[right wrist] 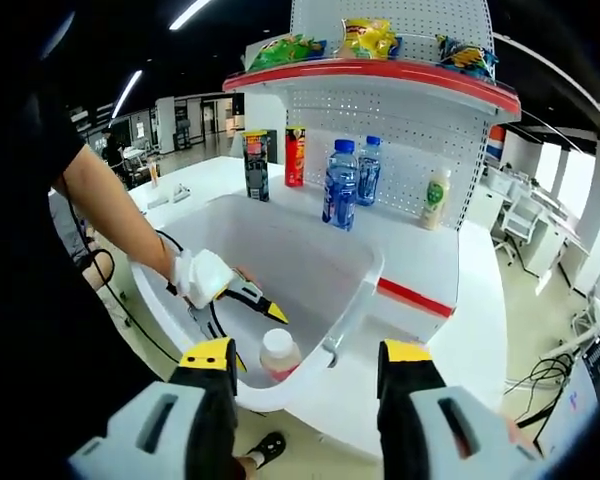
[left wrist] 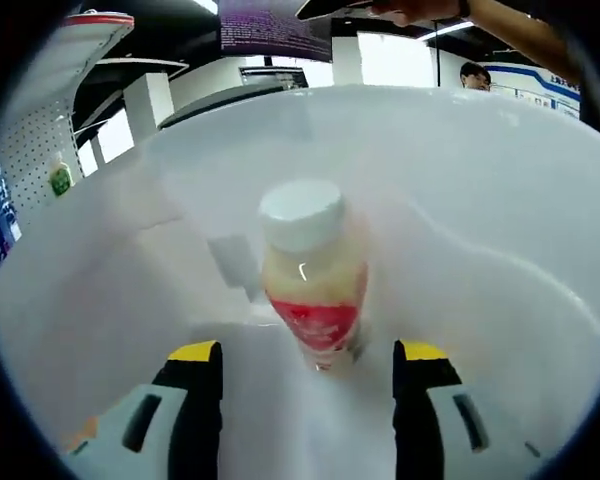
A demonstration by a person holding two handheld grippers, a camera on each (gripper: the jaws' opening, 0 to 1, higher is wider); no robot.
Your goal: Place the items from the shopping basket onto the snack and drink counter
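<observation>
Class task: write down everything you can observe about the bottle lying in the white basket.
The bottle is small, of clear plastic, filled with a pale cream-yellow drink, with a wide white screw cap and a red label band round its lower body. It is sealed and looks undamaged. It sits inside the white shopping basket, resting on the basket's floor, its cap pointing toward the left tool's camera. The left tool is open, its yellow-tipped jaws either side of the bottle without touching it. In the right gripper view the bottle shows near the basket's near wall.

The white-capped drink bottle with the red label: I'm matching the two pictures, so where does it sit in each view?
Left gripper view: white-capped drink bottle with the red label at centre, upright, beyond the open jaws.
Right gripper view: lower centre, inside the basket.
Shared landmark: the white plastic shopping basket around it.
</observation>
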